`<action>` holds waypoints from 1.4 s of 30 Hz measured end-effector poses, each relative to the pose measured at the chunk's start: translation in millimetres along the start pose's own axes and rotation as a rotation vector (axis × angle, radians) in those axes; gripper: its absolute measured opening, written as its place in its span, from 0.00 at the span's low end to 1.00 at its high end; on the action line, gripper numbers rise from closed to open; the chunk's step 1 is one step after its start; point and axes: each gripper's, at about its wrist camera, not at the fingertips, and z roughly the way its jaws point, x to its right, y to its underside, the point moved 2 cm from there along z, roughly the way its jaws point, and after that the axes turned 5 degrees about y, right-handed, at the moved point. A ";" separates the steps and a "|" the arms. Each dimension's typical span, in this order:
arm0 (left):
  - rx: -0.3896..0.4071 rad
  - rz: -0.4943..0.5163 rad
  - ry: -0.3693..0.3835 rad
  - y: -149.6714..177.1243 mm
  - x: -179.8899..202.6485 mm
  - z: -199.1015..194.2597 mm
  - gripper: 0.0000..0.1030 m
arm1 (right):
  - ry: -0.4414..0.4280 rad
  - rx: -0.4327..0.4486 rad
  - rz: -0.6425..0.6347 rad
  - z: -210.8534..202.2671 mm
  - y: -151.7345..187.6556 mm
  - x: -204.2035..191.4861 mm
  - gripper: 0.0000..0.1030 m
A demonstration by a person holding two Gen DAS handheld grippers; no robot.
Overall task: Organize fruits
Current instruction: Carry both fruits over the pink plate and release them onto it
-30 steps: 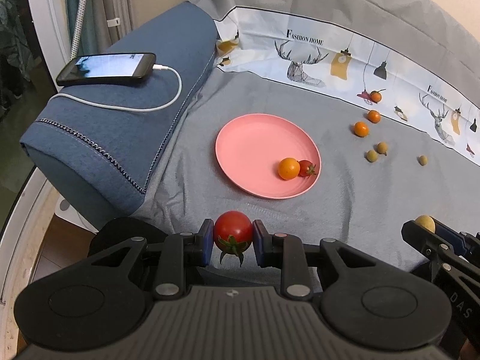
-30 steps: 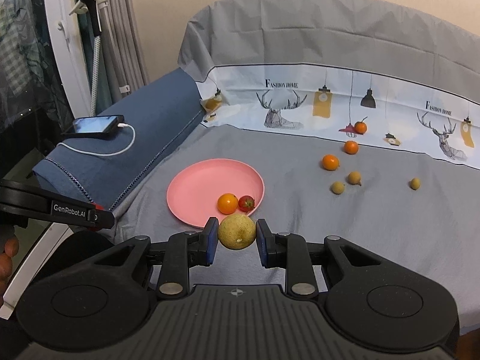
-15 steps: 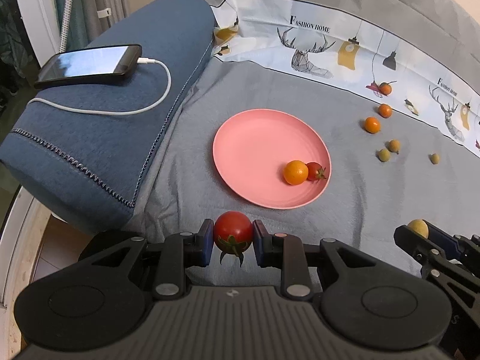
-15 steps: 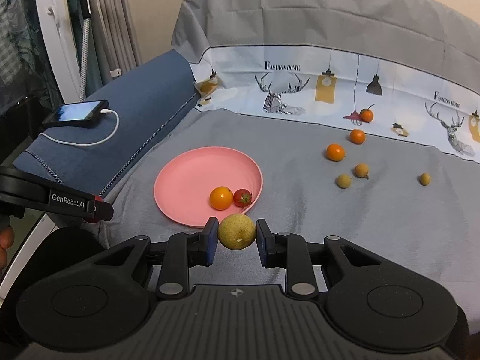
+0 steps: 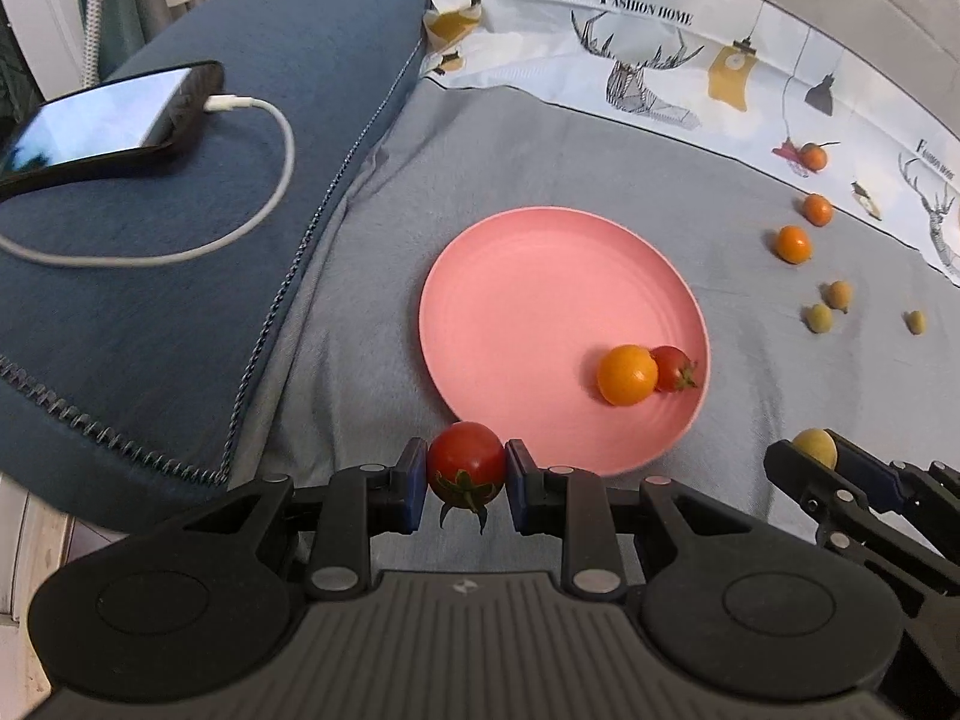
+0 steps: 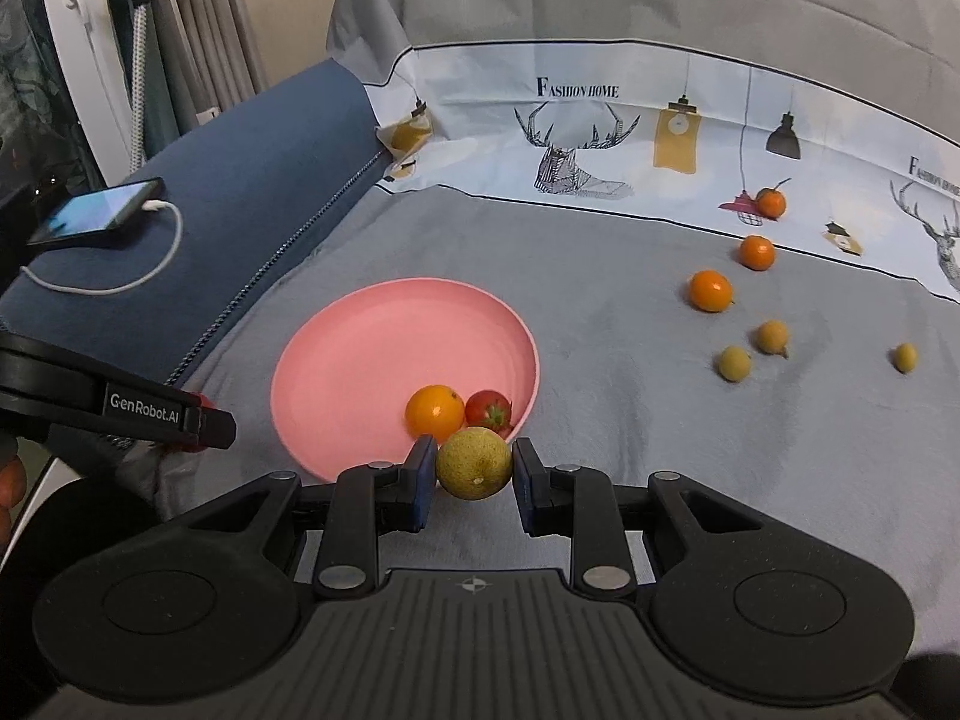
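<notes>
Tomato (image 5: 466,462) sits clamped in my left claw (image 5: 466,480) by the pink plate (image 5: 528,300); my right claw (image 6: 474,477) grips a yellow-green fruit (image 6: 474,463)

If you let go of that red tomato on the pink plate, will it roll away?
Probably a little. The red tomato in the left gripper is round and smooth, so it may roll. The pink plate has a raised rim that would likely stop it. Its skin looks thin, so squeezing hard might bruise it.
</notes>
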 end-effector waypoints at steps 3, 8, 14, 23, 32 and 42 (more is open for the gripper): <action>-0.015 0.001 0.000 -9.3 0.4 14.5 0.29 | 0.000 -0.002 -0.012 16.5 -6.7 -2.3 0.27; -0.032 0.013 -0.007 -23.7 4.1 37.4 0.29 | -0.008 0.001 -0.041 42.7 -16.1 -8.3 0.27; -0.048 0.038 -0.016 -32.8 9.0 62.4 0.29 | -0.011 -0.013 -0.060 76.1 -24.5 -13.7 0.27; -0.056 0.047 -0.013 -42.8 9.1 81.7 0.55 | -0.030 -0.024 -0.070 102.7 -27.3 -14.5 0.29; -0.040 -0.010 -0.049 -27.6 -2.9 60.9 1.00 | 0.005 -0.055 0.002 63.4 -6.7 11.4 0.79; -0.021 0.029 -0.055 52.8 5.0 -7.1 1.00 | 0.030 -0.052 0.013 -27.7 34.4 8.8 0.94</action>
